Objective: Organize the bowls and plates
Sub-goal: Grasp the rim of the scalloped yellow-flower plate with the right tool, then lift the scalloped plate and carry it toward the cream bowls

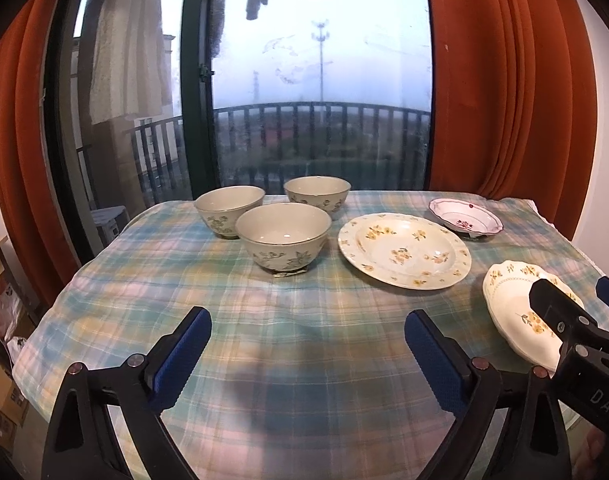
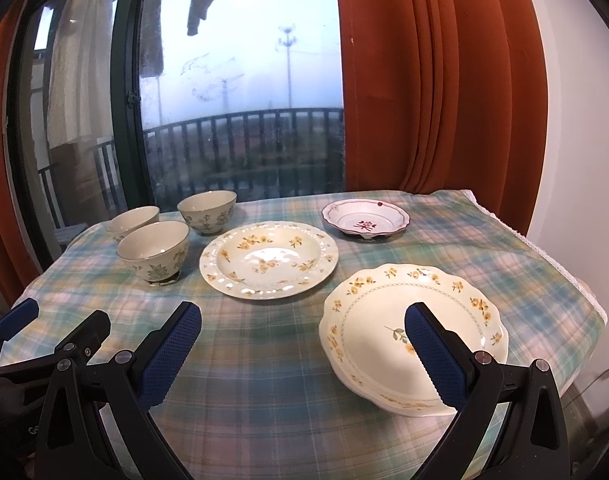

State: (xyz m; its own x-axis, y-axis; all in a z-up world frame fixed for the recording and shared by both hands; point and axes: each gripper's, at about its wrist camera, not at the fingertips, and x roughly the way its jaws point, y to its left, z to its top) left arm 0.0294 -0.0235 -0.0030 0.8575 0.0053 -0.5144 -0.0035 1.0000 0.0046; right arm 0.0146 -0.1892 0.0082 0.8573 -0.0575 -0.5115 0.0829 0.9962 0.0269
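3 floral bowls point(image 1: 282, 236) upright in a cluster, 3 separate floral plates point(image 1: 404, 250) flat alongside

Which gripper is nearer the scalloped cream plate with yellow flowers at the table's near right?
Right. The right gripper has one finger over the scalloped cream plate; the left gripper hovers over bare cloth beside it.

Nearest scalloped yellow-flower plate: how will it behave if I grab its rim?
The scalloped yellow-flower plate looks like glazed ceramic: probably stiff, breakable and slippery under the pads. It seems to sit on another plate, so it may slide or clink. The plaid tablecloth looks soft, so pushing could bunch the fabric.
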